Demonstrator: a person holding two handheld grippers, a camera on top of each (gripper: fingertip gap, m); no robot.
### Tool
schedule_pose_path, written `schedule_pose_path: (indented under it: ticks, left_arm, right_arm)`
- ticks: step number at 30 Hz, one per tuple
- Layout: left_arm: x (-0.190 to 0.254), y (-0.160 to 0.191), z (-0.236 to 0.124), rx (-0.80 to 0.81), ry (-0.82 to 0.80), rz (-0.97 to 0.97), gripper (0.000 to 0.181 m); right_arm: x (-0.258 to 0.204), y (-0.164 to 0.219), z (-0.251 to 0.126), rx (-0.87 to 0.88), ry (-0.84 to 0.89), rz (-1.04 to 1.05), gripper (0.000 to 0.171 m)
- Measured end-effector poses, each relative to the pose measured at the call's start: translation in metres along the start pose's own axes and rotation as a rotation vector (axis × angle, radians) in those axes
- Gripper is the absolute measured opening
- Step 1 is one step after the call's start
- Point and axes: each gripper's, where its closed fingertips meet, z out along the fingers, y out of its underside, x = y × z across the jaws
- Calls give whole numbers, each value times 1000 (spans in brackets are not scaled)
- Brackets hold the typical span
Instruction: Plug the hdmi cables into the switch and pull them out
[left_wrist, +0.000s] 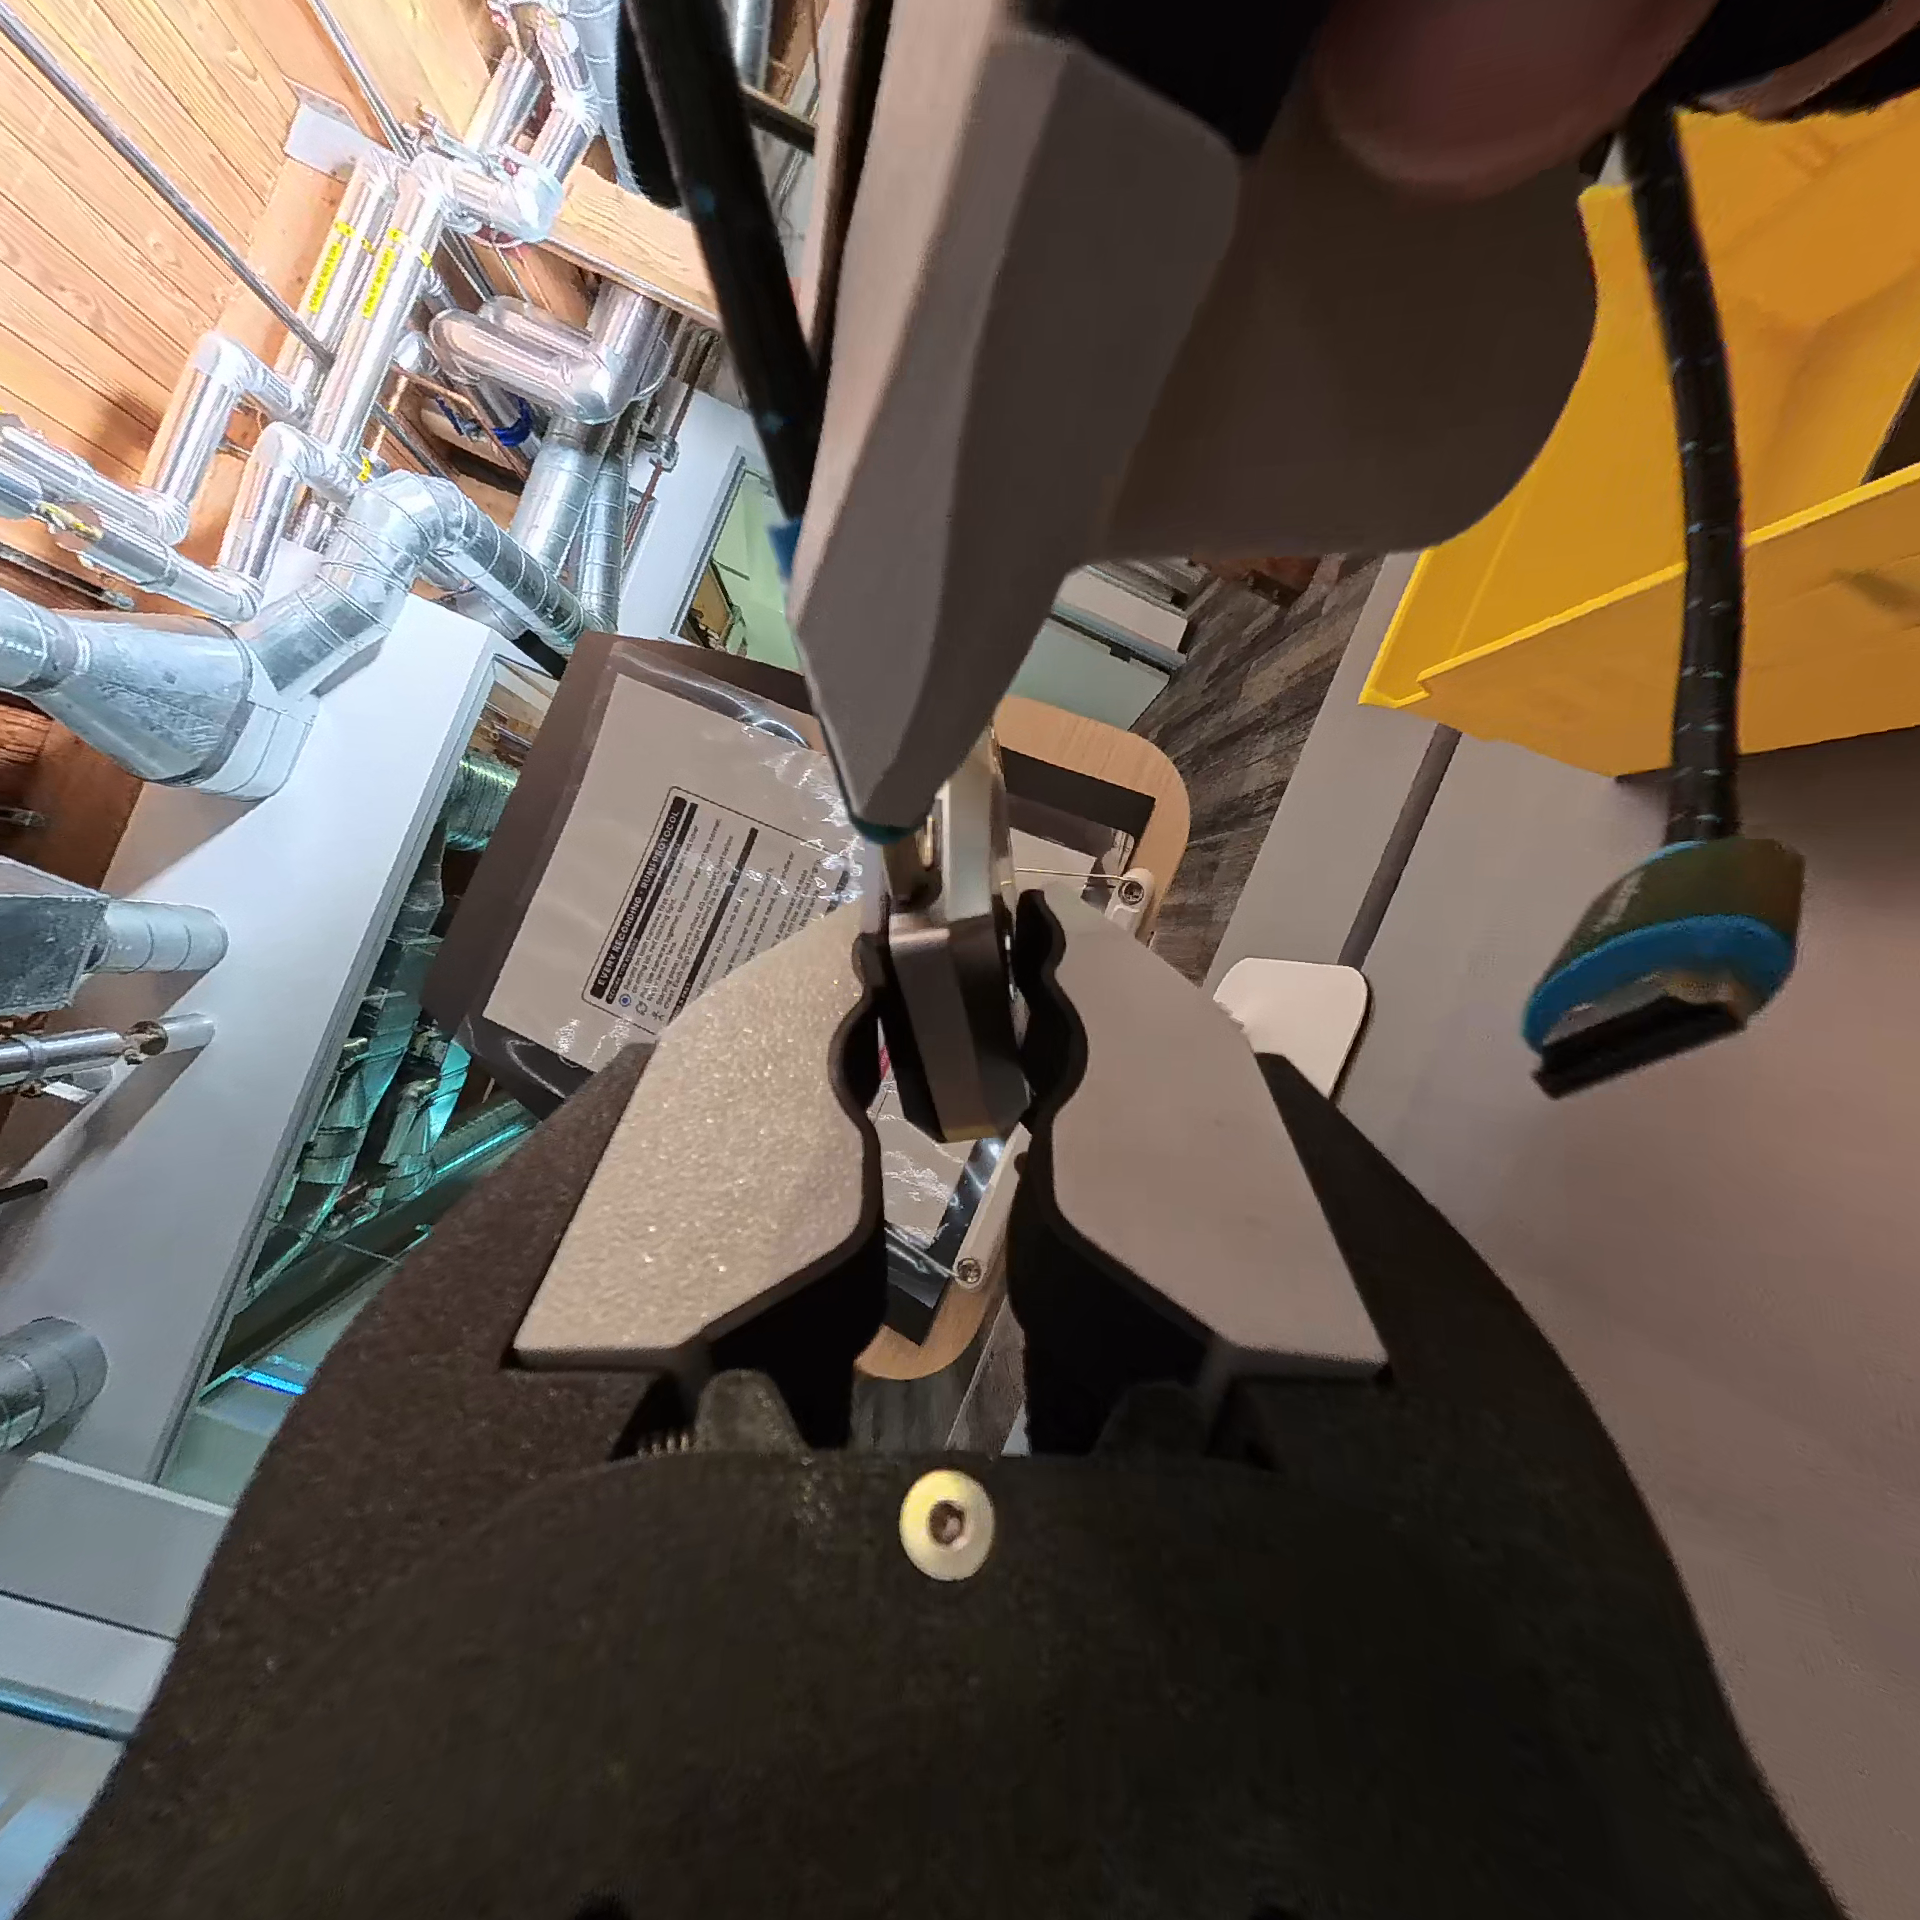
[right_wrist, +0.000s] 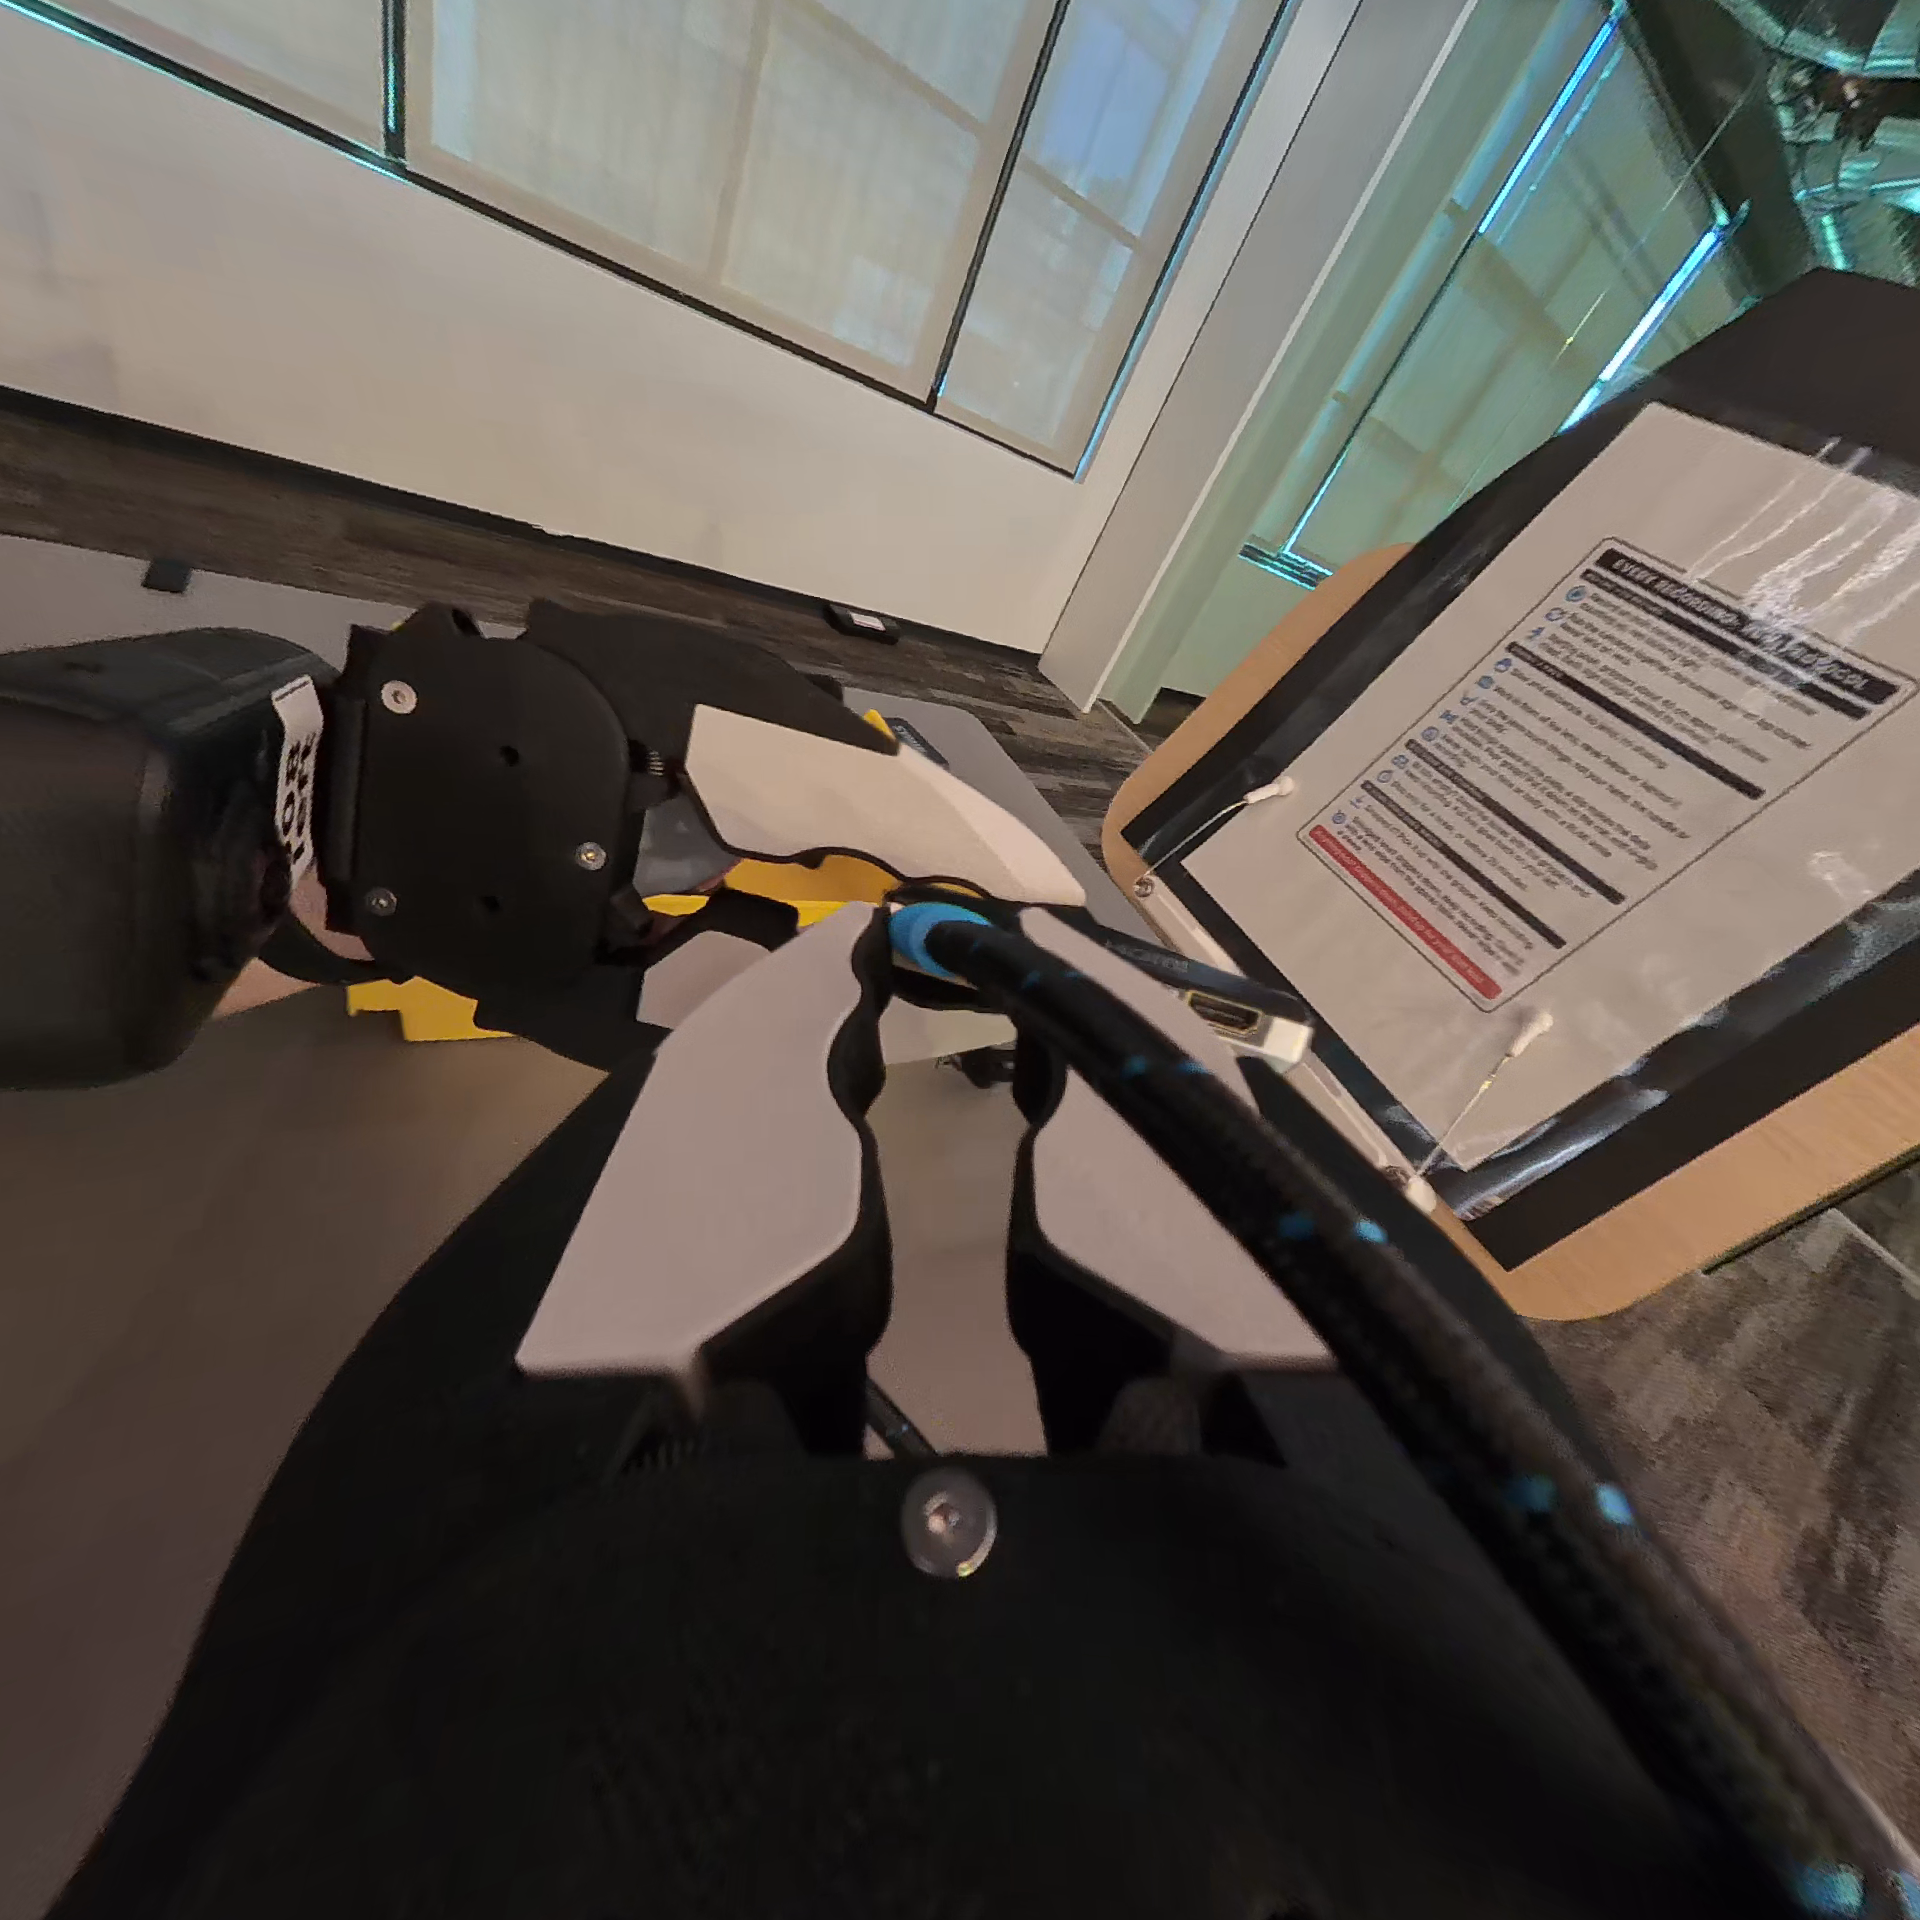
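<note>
Left gripper (left_wrist: 951, 1023): clenched on flat black switch (left_wrist: 951, 1039). Right gripper (right_wrist: 945, 987): clamped on blue-collared plug (right_wrist: 925, 930) of braided black cable (right_wrist: 1299, 1195) (at switch edge). Second connector (left_wrist: 1662, 961) dangling free beside yellow plastic bin (left_wrist: 1714, 499).

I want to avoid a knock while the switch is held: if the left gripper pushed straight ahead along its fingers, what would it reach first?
Probably the right gripper, whose finger crosses just beyond the switch held by the left gripper. Depth is unclear.
</note>
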Motion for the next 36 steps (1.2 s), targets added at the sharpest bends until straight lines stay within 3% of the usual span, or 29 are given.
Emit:
schedule_pose_path:
  ticks: [36]
  left_arm:
    - [5,-1,-4,-62,23,49,22]
  right_arm:
    - [0,7,-2,-51,3,67,20]
